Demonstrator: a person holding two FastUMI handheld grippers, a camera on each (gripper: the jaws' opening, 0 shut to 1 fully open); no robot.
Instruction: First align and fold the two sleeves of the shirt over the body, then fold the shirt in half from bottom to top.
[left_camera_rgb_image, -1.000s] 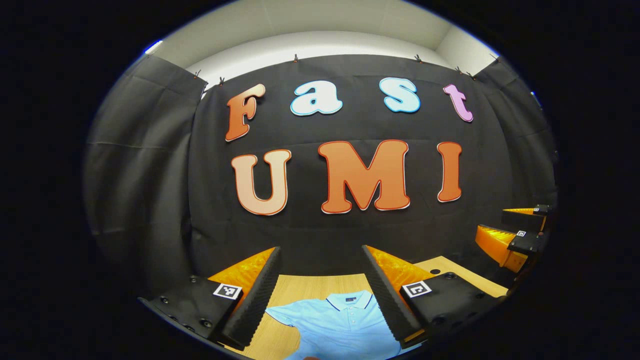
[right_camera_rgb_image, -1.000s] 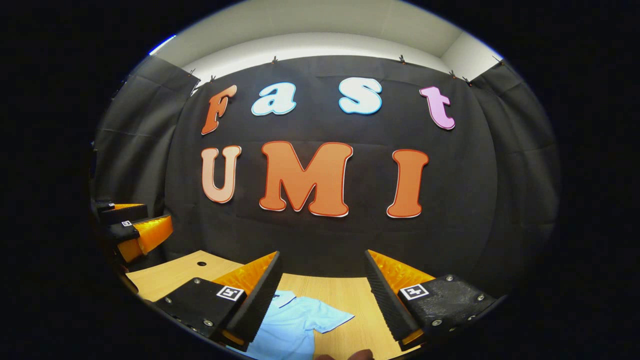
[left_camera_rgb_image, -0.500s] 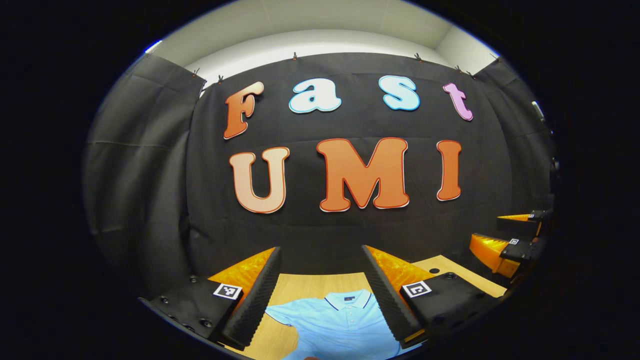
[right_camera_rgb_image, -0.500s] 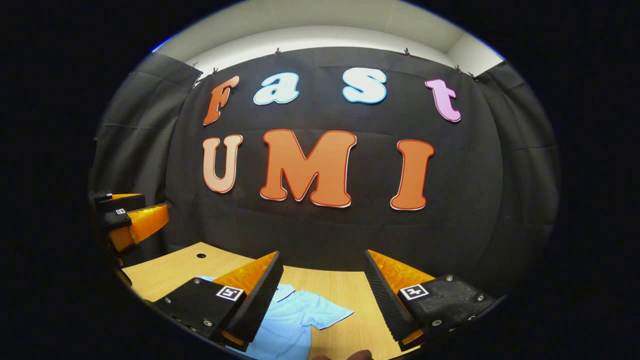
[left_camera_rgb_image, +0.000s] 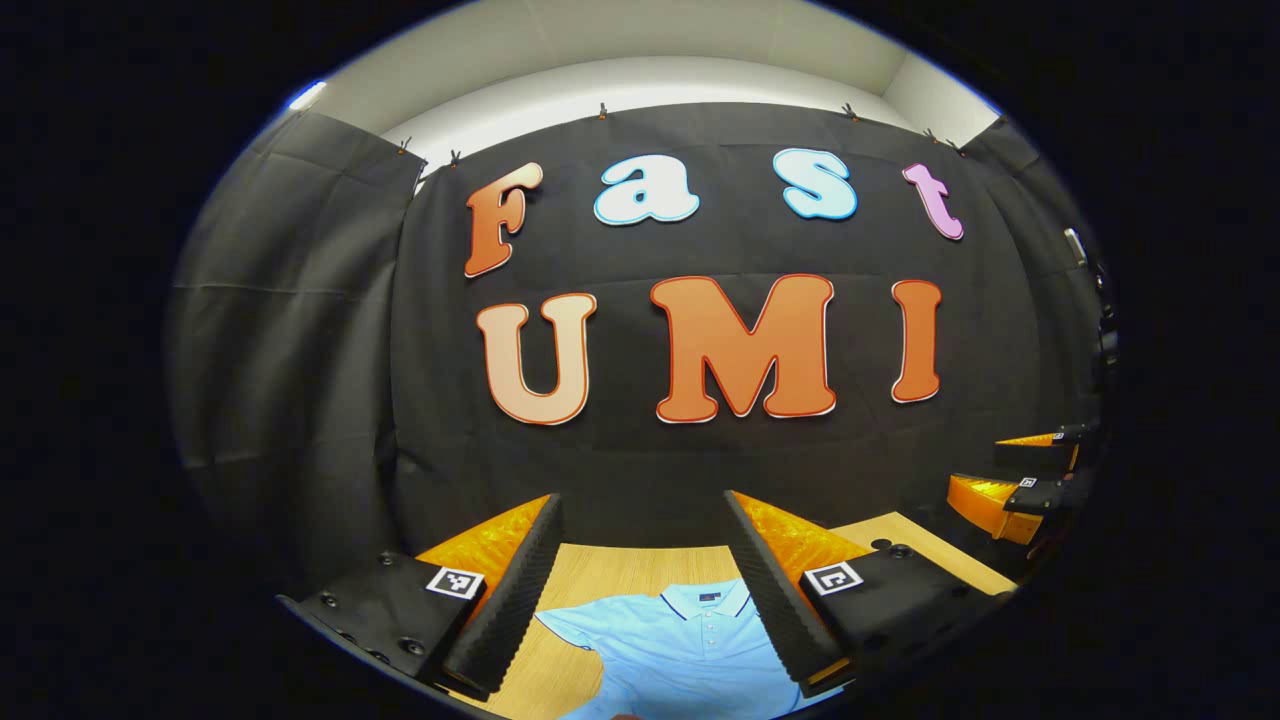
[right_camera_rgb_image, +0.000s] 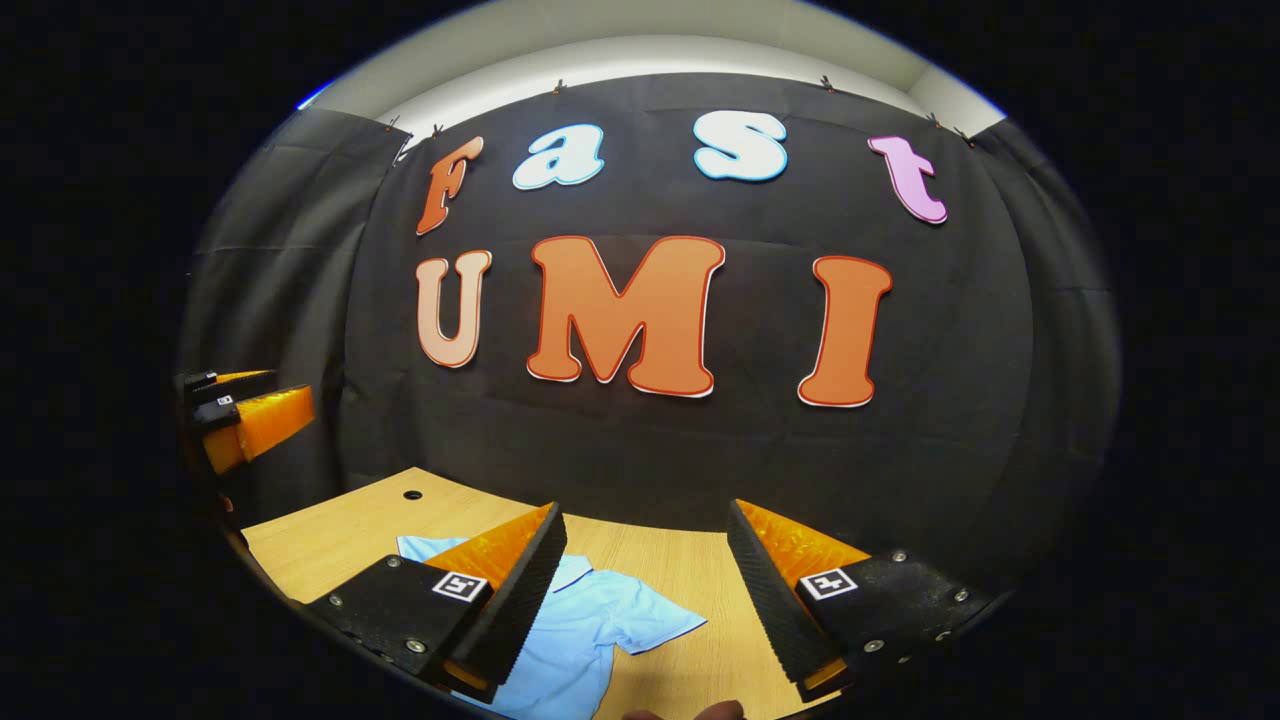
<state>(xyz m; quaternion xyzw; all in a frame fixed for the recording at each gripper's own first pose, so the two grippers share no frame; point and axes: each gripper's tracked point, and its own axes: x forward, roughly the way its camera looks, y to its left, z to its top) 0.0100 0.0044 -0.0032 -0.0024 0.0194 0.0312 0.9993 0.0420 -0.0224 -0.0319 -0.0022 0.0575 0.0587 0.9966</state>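
Note:
A light blue polo shirt (left_camera_rgb_image: 680, 650) lies flat on the wooden table (left_camera_rgb_image: 620, 572), collar toward the far wall, both short sleeves spread out. My left gripper (left_camera_rgb_image: 640, 585) is open and held above the shirt's collar area, touching nothing. In the right gripper view the shirt (right_camera_rgb_image: 585, 640) shows its right sleeve spread on the table (right_camera_rgb_image: 330, 540), and my right gripper (right_camera_rgb_image: 645, 595) hovers open above that sleeve with nothing between its fingers. The right gripper (left_camera_rgb_image: 1030, 470) also shows far right in the left gripper view, and the left gripper (right_camera_rgb_image: 245, 420) shows far left in the right gripper view.
The black cloth wall stands close behind the table's far edge. A small round hole (right_camera_rgb_image: 412, 495) sits in the tabletop near its back left corner. A fingertip (right_camera_rgb_image: 700, 710) shows at the bottom edge of the right gripper view.
The right gripper has tilted down and forward, bringing more table and shirt into its view. The left gripper shifted slightly to the left. Both stayed open.

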